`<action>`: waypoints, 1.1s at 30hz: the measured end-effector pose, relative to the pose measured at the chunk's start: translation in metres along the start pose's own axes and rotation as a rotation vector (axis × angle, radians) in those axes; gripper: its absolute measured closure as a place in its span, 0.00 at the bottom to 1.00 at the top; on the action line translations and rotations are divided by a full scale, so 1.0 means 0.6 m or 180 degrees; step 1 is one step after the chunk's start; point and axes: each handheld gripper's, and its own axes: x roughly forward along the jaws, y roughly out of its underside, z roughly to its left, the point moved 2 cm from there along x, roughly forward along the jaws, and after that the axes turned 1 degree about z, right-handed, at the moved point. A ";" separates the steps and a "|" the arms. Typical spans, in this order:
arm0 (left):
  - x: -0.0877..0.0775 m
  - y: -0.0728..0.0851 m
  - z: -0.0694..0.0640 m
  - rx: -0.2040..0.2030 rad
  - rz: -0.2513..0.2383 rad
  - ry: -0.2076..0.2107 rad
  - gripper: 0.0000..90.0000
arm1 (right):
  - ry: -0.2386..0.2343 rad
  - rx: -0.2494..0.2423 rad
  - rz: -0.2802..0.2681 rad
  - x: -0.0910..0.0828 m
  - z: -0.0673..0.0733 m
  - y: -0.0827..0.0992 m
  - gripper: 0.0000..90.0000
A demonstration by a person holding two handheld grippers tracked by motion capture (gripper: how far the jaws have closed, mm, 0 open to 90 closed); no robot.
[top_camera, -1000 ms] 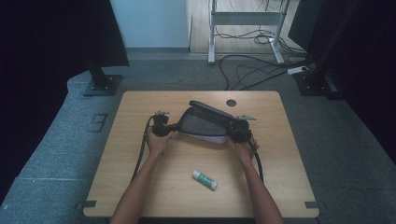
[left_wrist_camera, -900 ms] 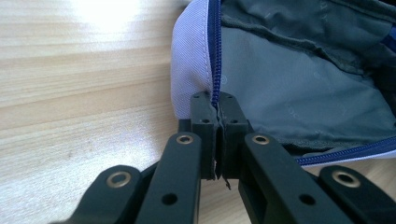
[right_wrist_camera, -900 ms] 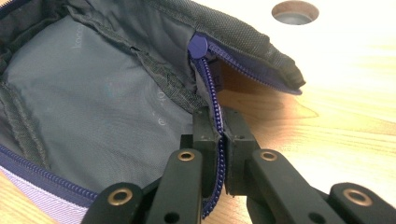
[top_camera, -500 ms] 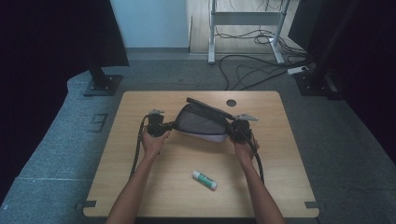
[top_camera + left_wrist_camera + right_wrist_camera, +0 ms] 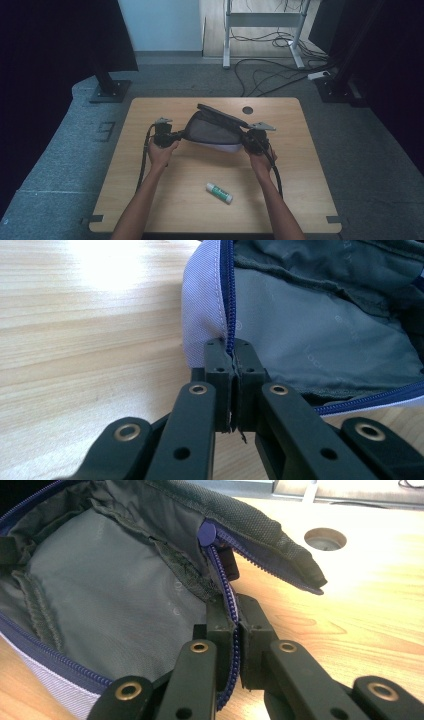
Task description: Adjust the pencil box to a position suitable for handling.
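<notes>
1. The pouch (image 5: 212, 132) is in the middle of the table (image 5: 150, 200), held up a little between the two grippers, with its mouth open wide.
2. The left gripper (image 5: 172, 139) pinches one end of the pouch, right on the blue zip (image 5: 229, 300). Its jaws are closed tight on the cloth.
3. The right gripper (image 5: 248, 140) pinches the other end, also on the zip. Its jaws are closed tight too.
4. The pouch looks soft and light. It sags and folds, so it likely needs a hold at both ends to stay open.
5. The zip edge is thicker than the thin lining, so it seems the best place to grip.
6. A glue stick (image 5: 219, 193) lies near the person, well apart from the pouch.
7. A round hole (image 5: 247, 110) is in the table behind the pouch. Nothing blocks the way.
</notes>
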 end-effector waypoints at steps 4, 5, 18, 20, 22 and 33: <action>-0.012 0.001 -0.001 0.0014 -0.0031 -0.0013 0.97 | -0.0023 -0.0021 -0.0029 -0.004 0.007 -0.002 0.94; -0.017 0.000 0.000 0.0019 -0.0035 -0.0017 0.98 | -0.0043 -0.0013 -0.0045 -0.005 0.011 -0.003 0.94; -0.050 0.014 0.003 0.0020 -0.0080 -0.0022 0.98 | -0.0129 -0.0040 -0.0101 -0.019 0.035 -0.006 0.94; -0.054 0.017 0.004 0.0026 -0.0080 -0.0022 0.98 | -0.0147 -0.0046 -0.0110 -0.021 0.039 -0.006 0.94; -0.062 0.022 0.005 0.0018 -0.0099 -0.0024 0.97 | -0.0172 -0.0054 -0.0124 -0.022 0.044 -0.007 0.94; -0.096 0.042 0.020 -0.0010 -0.0138 -0.0031 0.97 | -0.0266 -0.0072 -0.0139 -0.021 0.075 -0.004 0.94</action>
